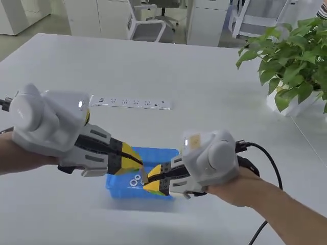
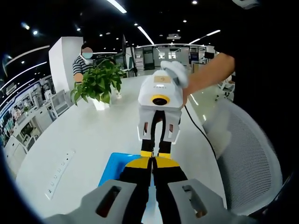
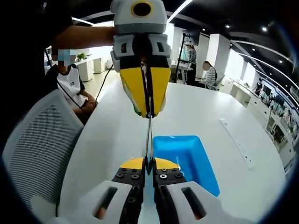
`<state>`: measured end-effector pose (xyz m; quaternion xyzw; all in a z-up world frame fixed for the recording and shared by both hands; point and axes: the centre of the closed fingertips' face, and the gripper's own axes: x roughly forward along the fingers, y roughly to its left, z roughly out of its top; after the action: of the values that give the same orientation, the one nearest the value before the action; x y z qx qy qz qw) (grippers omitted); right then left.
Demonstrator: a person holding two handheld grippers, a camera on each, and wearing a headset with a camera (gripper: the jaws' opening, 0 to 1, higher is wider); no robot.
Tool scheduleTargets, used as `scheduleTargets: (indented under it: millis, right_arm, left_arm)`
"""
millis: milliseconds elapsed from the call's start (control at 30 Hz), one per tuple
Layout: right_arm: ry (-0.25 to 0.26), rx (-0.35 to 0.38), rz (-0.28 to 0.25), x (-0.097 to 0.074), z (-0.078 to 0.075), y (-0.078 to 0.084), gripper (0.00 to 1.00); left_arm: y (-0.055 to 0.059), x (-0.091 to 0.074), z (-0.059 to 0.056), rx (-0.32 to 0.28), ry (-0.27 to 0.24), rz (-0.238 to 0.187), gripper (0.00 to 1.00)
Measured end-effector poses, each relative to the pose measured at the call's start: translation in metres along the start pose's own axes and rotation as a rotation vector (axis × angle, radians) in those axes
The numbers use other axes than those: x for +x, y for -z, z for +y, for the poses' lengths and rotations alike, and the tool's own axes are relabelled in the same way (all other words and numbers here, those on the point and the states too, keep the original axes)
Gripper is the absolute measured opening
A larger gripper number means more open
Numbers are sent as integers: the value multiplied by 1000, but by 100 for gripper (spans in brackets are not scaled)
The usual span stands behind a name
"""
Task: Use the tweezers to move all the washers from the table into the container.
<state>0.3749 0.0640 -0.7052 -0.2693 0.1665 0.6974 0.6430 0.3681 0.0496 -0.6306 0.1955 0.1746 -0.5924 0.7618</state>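
Note:
A blue container (image 1: pixel 159 155) sits on the white table, with several washers (image 1: pixel 135 179) lying inside it. Over it my two grippers meet tip to tip. My left gripper (image 1: pixel 139 161) comes in from the left, my right gripper (image 1: pixel 148 179) from the right. In the right gripper view, thin metal tweezers (image 3: pixel 149 135) run from my right gripper (image 3: pixel 149 163) straight up into the left gripper (image 3: pixel 149 113); both pairs of jaws are shut on them. In the left gripper view my left gripper (image 2: pixel 153 163) nearly touches the right gripper (image 2: pixel 154 152), with the container (image 2: pixel 114 169) below.
A white power strip (image 1: pixel 130 102) lies on the table beyond the container. A potted plant (image 1: pixel 294 66) stands at the right edge. The right gripper's black cable (image 1: pixel 270 162) trails off to the right. Office chairs stand past the far edge, and people sit nearby.

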Motion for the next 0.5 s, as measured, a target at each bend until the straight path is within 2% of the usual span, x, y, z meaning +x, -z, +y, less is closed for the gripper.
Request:
scheduleTargets:
  millis: [267, 500]
  right_arm:
    - [-20, -34, 66, 2, 16, 14, 6]
    - [-35, -39, 107, 5, 27, 26, 6]
  left_arm:
    - [21, 0, -15, -14, 18, 44, 5]
    - [49, 4, -26, -23, 32, 110, 5]
